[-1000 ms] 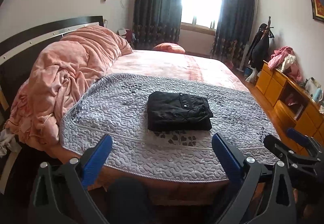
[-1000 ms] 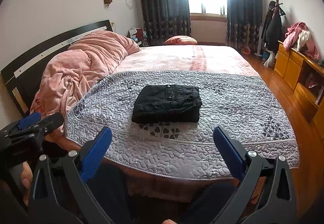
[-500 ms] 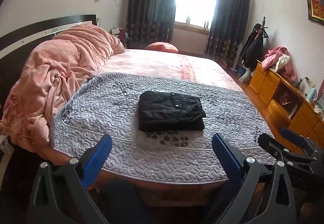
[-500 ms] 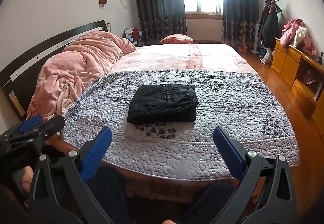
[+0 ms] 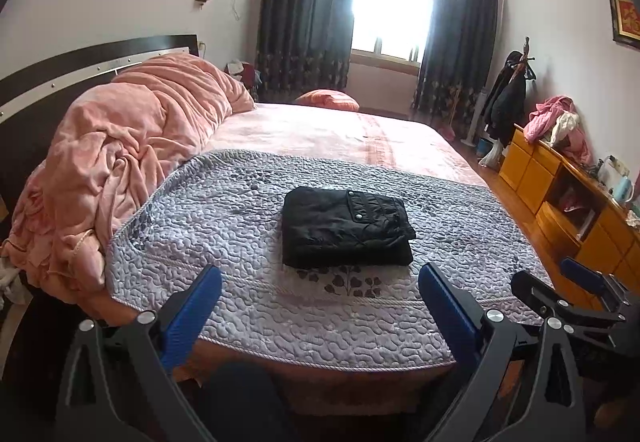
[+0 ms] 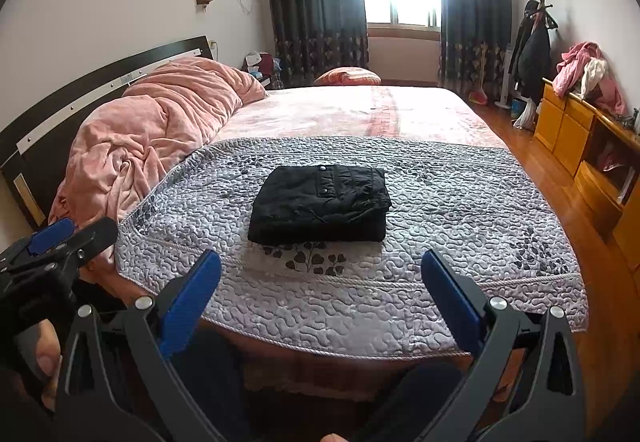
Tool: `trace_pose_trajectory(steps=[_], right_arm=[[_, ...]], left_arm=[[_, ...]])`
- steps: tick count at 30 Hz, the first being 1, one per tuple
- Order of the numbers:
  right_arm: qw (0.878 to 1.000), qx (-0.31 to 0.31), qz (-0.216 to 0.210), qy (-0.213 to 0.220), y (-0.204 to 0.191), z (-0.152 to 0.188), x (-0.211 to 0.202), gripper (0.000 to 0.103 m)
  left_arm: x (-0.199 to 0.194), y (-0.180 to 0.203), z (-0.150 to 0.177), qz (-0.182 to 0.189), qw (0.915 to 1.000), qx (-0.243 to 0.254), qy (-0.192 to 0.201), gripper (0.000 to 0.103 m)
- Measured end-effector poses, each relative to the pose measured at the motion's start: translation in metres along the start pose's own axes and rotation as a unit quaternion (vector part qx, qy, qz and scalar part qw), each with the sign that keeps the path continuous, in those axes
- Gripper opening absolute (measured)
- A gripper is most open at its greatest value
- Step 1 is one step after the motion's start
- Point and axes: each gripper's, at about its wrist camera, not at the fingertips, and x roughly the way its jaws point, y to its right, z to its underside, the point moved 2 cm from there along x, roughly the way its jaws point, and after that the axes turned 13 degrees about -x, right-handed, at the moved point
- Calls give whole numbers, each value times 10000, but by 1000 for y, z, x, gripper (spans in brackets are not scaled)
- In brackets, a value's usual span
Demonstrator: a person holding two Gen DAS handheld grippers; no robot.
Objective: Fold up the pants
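The black pants [image 5: 344,228] lie folded in a compact rectangle on the grey quilted bedspread [image 5: 224,226]; they also show in the right wrist view [image 6: 320,204]. My left gripper [image 5: 320,302] is open and empty, held back off the near edge of the bed. My right gripper [image 6: 320,290] is open and empty too, also short of the bed edge. The right gripper shows at the right edge of the left wrist view [image 5: 568,294]. The left gripper shows at the left edge of the right wrist view [image 6: 60,246].
A heaped pink blanket [image 5: 120,162] lies along the dark headboard [image 5: 48,82] on the left. An orange pillow [image 5: 328,100] sits at the far side. A yellow dresser [image 5: 568,194] and coat rack [image 5: 512,98] stand on the right, on a wooden floor [image 6: 600,242].
Both grippers stay open and off the bed. The views have shifted slightly; the pants lie unmoved on the bedspread.
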Motion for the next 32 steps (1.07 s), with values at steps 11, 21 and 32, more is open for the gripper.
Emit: trace_pose_trajectory(steps=[11, 21, 32], right_arm=[[10000, -2, -2, -40, 0, 1, 4, 100], [10000, -10, 2, -36, -1, 2, 3, 100], [10000, -25, 13, -42, 0, 2, 2, 100]], left_arm=[[3, 0, 0, 41, 10000, -4, -60, 99], [2, -1, 1, 48, 10000, -56, -63, 99], [0, -1, 2, 57, 9999, -60, -74, 99]])
